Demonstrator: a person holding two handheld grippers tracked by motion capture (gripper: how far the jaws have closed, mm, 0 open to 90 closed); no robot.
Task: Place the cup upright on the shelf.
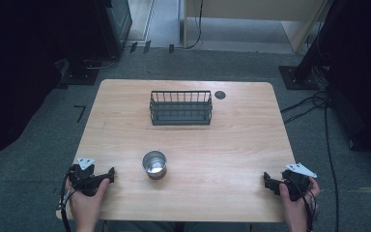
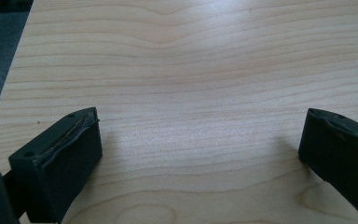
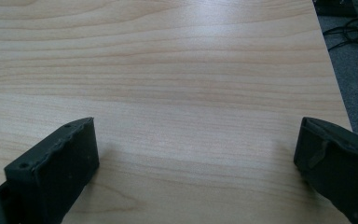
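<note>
The wooden table [image 1: 232, 145] carries everything, and most of its top is bare. This free surface probably gives both hands room to move without hitting anything.

The black wire basket [image 1: 180, 108] stands near the far edge of the table, about at the middle of that edge, with its long side parallel to it. It looks empty, and its open top faces up, so it seems to wait as the place where something is put. Just beside its right end, a small dark round spot [image 1: 220, 94] sits in the table top, close to the far edge.

The metal cup [image 1: 154, 164] stands upright nearer to the near edge, a little left of the middle and well apart from the basket. It is the thing nearest to the grippers, so it is likely the one to be picked up. Its mouth is open upward, which should allow a jaw to go over the rim.

The left gripper [image 1: 110, 175] rests at the near left corner, its tips pointing toward the cup. The right gripper [image 1: 266, 180] rests at the near right corner. In both gripper views the jaws stand wide apart, holding nothing, with bare wood between them. This looks like a starting pose.
</note>
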